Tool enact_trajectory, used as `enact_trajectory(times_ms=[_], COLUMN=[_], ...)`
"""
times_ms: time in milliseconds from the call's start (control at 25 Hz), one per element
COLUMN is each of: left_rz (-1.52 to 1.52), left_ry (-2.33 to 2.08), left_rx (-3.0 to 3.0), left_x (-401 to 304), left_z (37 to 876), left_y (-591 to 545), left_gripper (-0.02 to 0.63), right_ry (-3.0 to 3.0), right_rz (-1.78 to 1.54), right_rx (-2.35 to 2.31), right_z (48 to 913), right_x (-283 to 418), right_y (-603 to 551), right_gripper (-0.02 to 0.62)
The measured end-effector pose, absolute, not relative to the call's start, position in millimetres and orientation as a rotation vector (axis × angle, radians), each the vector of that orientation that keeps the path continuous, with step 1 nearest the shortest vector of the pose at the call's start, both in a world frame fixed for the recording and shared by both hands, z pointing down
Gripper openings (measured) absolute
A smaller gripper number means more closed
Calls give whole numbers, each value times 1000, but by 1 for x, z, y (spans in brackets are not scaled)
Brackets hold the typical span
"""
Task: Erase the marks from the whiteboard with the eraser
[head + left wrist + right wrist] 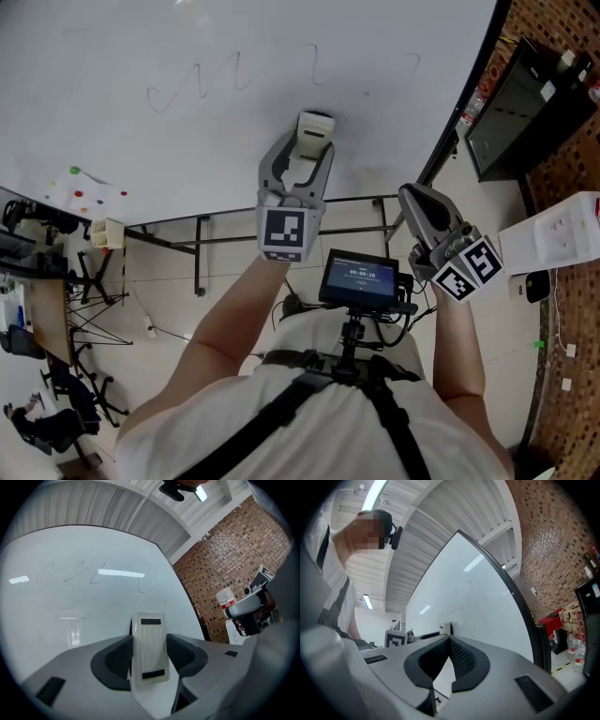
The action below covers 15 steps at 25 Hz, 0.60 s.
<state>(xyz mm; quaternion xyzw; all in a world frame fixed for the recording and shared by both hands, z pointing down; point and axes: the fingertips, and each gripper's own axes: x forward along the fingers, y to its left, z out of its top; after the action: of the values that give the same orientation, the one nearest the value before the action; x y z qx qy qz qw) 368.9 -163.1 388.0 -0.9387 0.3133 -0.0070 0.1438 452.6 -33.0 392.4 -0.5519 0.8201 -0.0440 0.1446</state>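
White plastic eraser point(149, 652) sits clamped in our left gripper point(302, 167), its far end seemingly touching the whiteboard point(141, 150); faint marks point(202, 86) lie ahead of that gripper, up and left; our right gripper point(449, 641), jaws pressed together on nothing, hangs to its right.

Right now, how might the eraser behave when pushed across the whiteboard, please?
The eraser looks like a stiff plastic shell, so probably light and rigid. Clamped by its sides in the left gripper, it might twist under pressure.
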Motion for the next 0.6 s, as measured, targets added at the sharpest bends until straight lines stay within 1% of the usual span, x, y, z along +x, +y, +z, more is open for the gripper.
enact_trajectory(times_ms=[280,600], left_rz=[-18,-16], left_ry=[771,648], left_rx=[-2721,-2769], left_x=[420,472], left_z=[387,395], left_y=[-139,-118], left_gripper=[258,264], right_ry=[2342,2269], right_rz=[-126,-132], right_rx=[-1598,-1685], right_z=[400,407], right_x=[472,515], right_y=[-22,4], right_gripper=[3,3])
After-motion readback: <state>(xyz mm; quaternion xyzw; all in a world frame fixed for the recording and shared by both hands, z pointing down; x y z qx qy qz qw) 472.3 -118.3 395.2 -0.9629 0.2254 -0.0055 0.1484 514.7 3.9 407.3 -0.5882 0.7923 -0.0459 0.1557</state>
